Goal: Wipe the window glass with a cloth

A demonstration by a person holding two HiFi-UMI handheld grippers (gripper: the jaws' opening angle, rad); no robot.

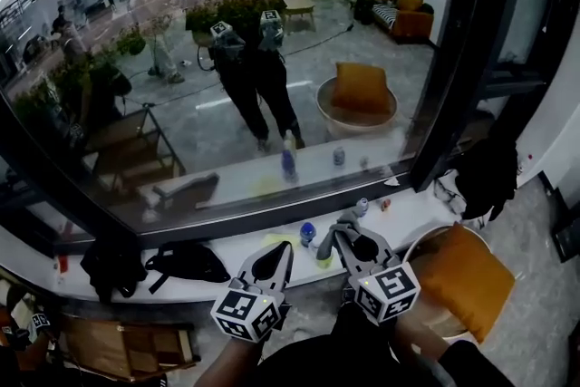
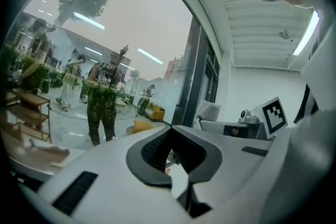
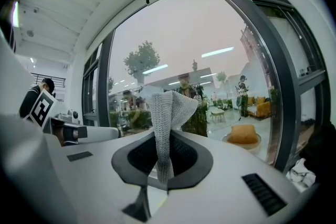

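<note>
Left gripper [image 1: 283, 253] closed, right gripper [image 1: 337, 236] pinching cloth [image 3: 168, 113]

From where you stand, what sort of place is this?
Probably an indoor office or lounge: a tall pane of window glass, a white sill with small bottles below it, and a big orange cushion nearby.

grey knit cloth [image 3: 167, 113] upright before window glass [image 3: 210, 44]

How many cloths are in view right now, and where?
1. A grey knitted cloth stands pinched in the fingers of the right gripper. The left gripper holds none. A yellowish patch on the ledge might be another; too small to tell.
</note>
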